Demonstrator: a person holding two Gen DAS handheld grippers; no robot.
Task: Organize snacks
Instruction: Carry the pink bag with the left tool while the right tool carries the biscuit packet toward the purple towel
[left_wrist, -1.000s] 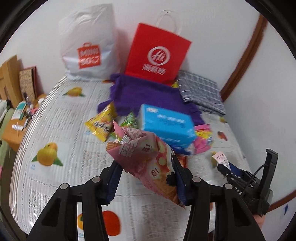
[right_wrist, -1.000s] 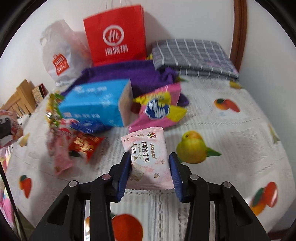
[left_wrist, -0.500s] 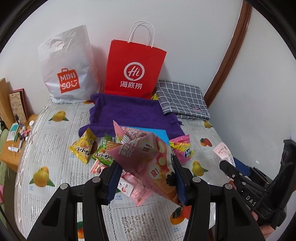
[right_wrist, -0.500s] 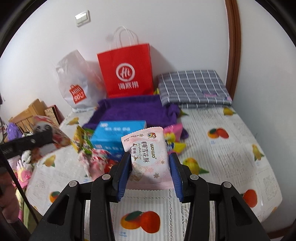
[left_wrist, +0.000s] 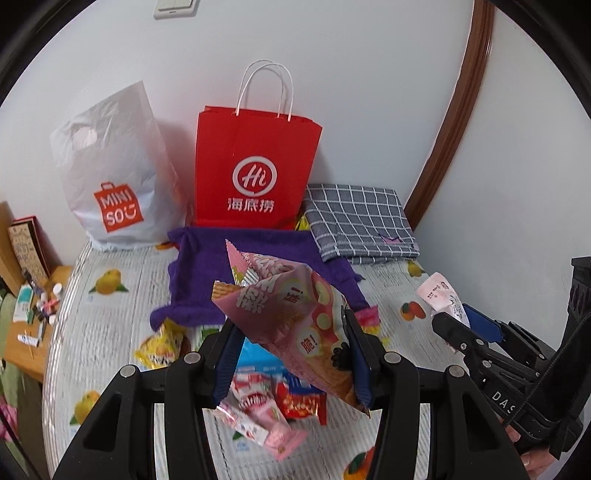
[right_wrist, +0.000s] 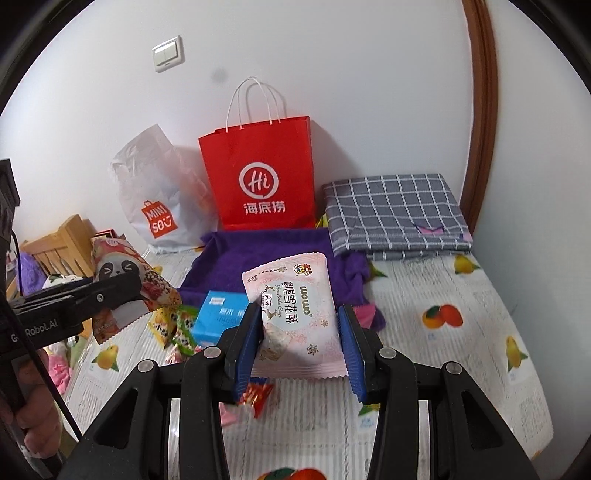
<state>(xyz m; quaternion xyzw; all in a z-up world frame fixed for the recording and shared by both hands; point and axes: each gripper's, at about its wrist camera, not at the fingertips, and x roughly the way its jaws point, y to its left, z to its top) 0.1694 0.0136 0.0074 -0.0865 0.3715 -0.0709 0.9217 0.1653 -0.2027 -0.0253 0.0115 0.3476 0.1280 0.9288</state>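
A pink crisp bag (left_wrist: 291, 325) hangs above the bed, with my left gripper (left_wrist: 291, 354) shut on it; its crumpled top points up. The right wrist view shows my right gripper (right_wrist: 299, 343) shut on a pale pink pastry packet (right_wrist: 295, 314) with a snowflake print. Each gripper also shows in the other's view: the right gripper (left_wrist: 454, 321) at the right edge, the left gripper (right_wrist: 122, 284) at the left with its bag (right_wrist: 125, 269). Below them a pile of small snack packets (left_wrist: 273, 406) and a blue box (right_wrist: 221, 317) lie on the fruit-print sheet (right_wrist: 461, 362).
Against the wall stand a red paper bag (left_wrist: 255, 166) with its mouth open upward and a white plastic bag (left_wrist: 114, 177). A purple towel (left_wrist: 207, 266) lies before them, a folded grey checked cloth (left_wrist: 358, 221) to the right. A cluttered wooden stand (left_wrist: 33, 321) borders the bed's left side.
Both grippers have risen with their packets still held. The bed and snack pile now sit lower and farther off, and more of the wall and both bags shows.
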